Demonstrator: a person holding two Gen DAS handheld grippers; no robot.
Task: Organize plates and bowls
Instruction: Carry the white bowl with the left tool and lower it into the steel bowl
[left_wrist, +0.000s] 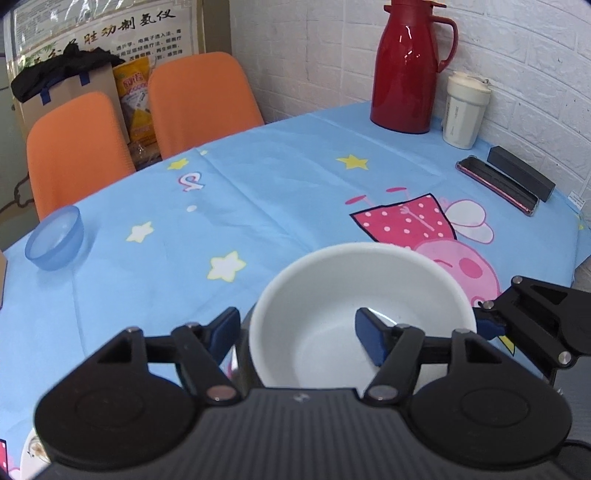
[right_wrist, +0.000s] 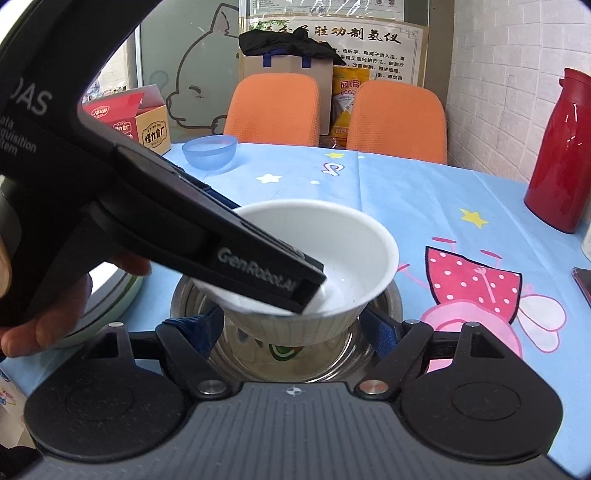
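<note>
White ceramic bowl above round steel basin

Left gripper pinches the bowl's rim, one finger inside; right gripper, spread, straddles the basin on the bench.

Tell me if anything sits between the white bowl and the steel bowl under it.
Nothing visible does. The white bowl, pinched at its rim by the left gripper, hangs directly over the steel bowl, whose inside looks free.

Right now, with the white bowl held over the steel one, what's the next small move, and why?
Probably lower the white bowl straight down into the steel bowl. The left gripper straddles its rim, one finger inside, one outside, and the bowl hangs above the steel one, not yet nested.
</note>
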